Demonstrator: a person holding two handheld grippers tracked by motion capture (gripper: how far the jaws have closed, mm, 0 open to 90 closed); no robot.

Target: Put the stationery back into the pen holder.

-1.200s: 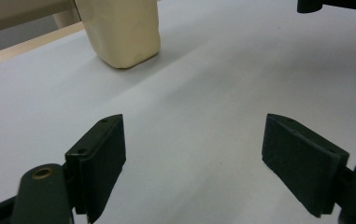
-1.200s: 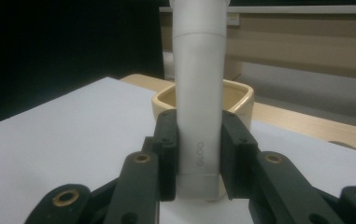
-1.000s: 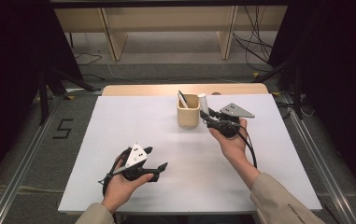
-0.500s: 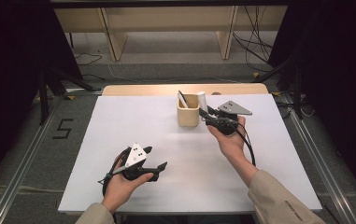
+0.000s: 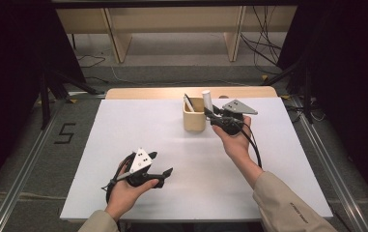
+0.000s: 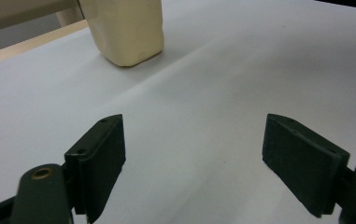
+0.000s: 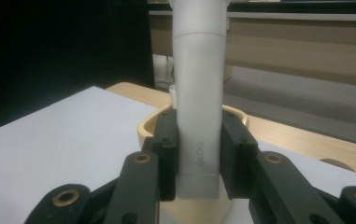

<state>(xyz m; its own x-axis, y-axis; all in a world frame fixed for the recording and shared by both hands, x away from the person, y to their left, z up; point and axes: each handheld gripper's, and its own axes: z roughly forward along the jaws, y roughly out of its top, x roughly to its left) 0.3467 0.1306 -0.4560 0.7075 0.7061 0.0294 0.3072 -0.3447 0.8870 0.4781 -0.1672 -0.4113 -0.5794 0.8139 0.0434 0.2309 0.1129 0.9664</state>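
Right gripper (image 7: 198, 154), a black two-jaw tool held in the person's right hand (image 5: 234, 142), is clamped on a white cylindrical glue stick (image 7: 199, 93); both black pads press flat against the lower part of its barrel. The glue stick stands upright, its bottom end directly above the open mouth of a cream-coloured, rounded-square plastic holder (image 5: 194, 118); whether it touches the rim cannot be told. In the high view the holder stands on the far middle part of the white table top (image 5: 123, 125), and a dark pen (image 5: 188, 102) leans inside it. Left gripper (image 5: 160, 164), a matching black tool with a grey three-cornered plate, rests low over the near part of the table in the left hand (image 5: 123, 193), jaws wide apart with bare table between them, well apart from the holder.
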